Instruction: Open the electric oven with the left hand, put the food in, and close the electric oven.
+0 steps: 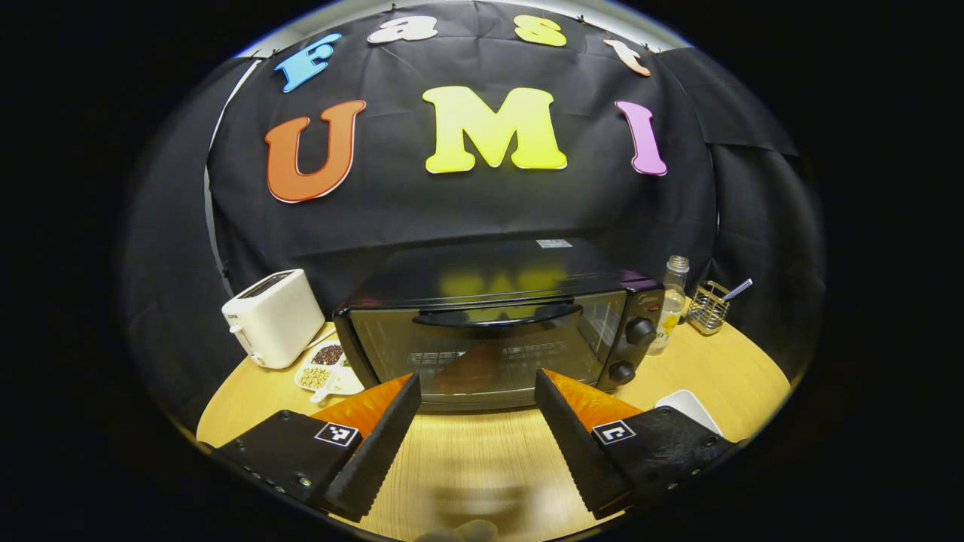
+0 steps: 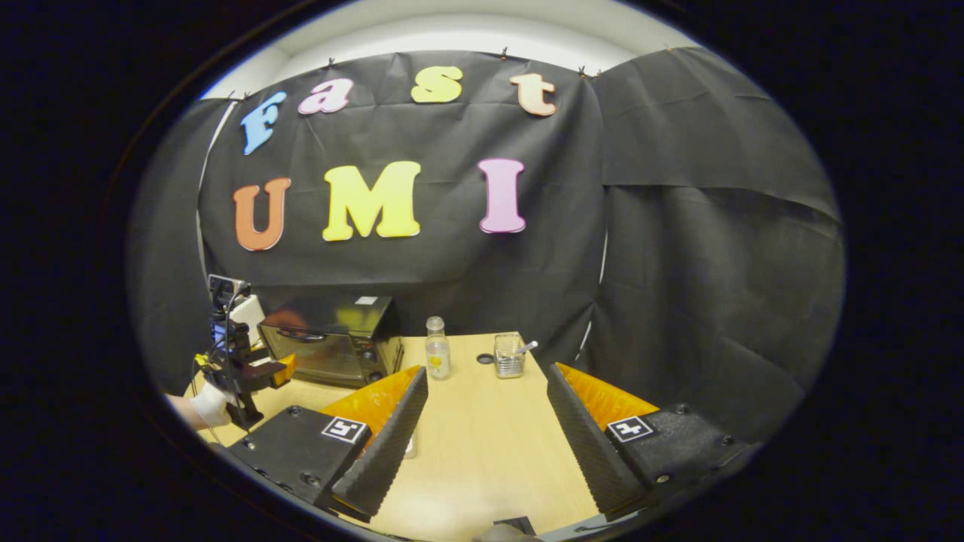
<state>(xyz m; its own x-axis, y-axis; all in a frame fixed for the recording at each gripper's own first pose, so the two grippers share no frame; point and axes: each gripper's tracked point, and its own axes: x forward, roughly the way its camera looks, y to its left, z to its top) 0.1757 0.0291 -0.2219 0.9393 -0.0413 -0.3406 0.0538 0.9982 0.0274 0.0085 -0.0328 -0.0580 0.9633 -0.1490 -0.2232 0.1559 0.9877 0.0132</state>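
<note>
Black electric oven [image 1: 497, 324] shut, facing left hand-held gripper [image 1: 478, 391]

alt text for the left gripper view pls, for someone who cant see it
The left gripper is open and faces a closed black oven on a wooden table, its fingers short of the door handle. A white toaster and a snack dish sit left of the oven, a bottle right.
</note>
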